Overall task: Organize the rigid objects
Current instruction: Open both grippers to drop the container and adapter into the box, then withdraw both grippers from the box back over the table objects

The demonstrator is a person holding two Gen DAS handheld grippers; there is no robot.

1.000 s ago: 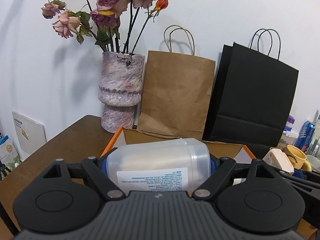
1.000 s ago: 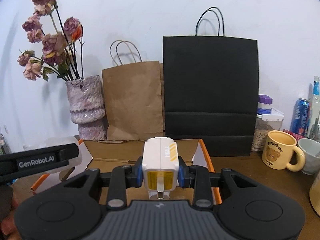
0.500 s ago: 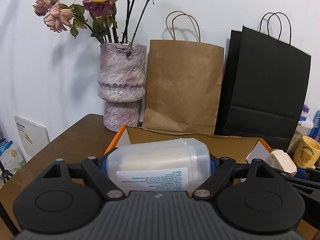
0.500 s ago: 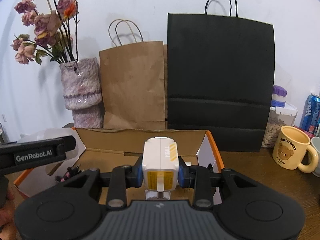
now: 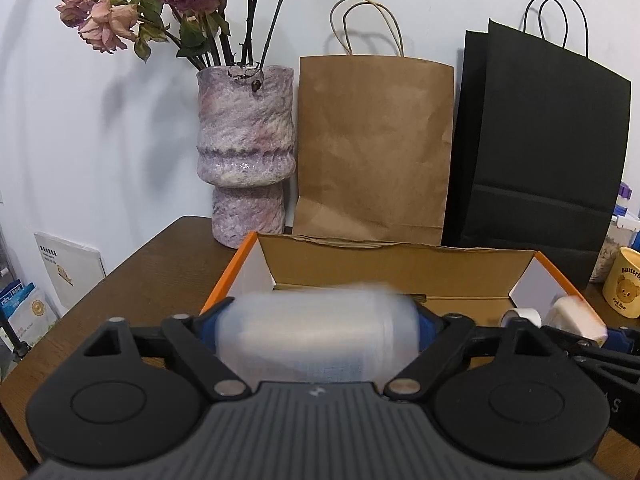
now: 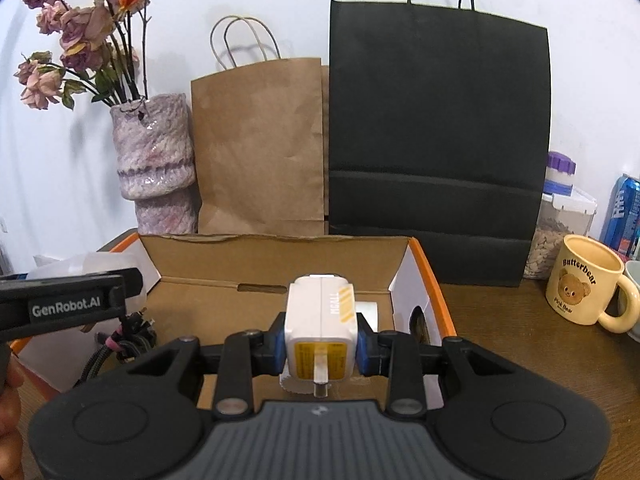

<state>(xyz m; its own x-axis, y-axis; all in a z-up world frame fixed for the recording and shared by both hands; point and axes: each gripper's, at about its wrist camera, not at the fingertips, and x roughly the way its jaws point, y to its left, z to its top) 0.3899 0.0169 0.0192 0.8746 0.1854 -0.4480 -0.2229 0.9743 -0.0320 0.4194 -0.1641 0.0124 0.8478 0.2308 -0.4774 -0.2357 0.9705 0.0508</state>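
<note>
My left gripper (image 5: 318,330) is shut on a translucent white plastic bottle (image 5: 316,336), held sideways and blurred, above the near edge of an open cardboard box (image 5: 400,258) with orange rims. My right gripper (image 6: 321,346) is shut on a white plug adapter (image 6: 321,322) with a yellow label, held over the right part of the same box (image 6: 272,256). Inside the box lie a bundle of dark cables (image 6: 128,336) at the left and a roll of white tape (image 6: 368,312) behind the adapter. The left gripper and its bottle (image 6: 84,266) show at the left of the right wrist view.
Behind the box stand a purple vase (image 5: 245,152) with dried roses, a brown paper bag (image 5: 374,148) and a black paper bag (image 5: 536,160). A yellow bear mug (image 6: 584,280), a food jar (image 6: 560,216) and a blue can (image 6: 624,212) stand at the right on the brown table (image 5: 160,264).
Both grippers have moved forward and down toward the box with their objects still held. The box now looks larger and its inside shows more. The bottle is now motion-blurred.
</note>
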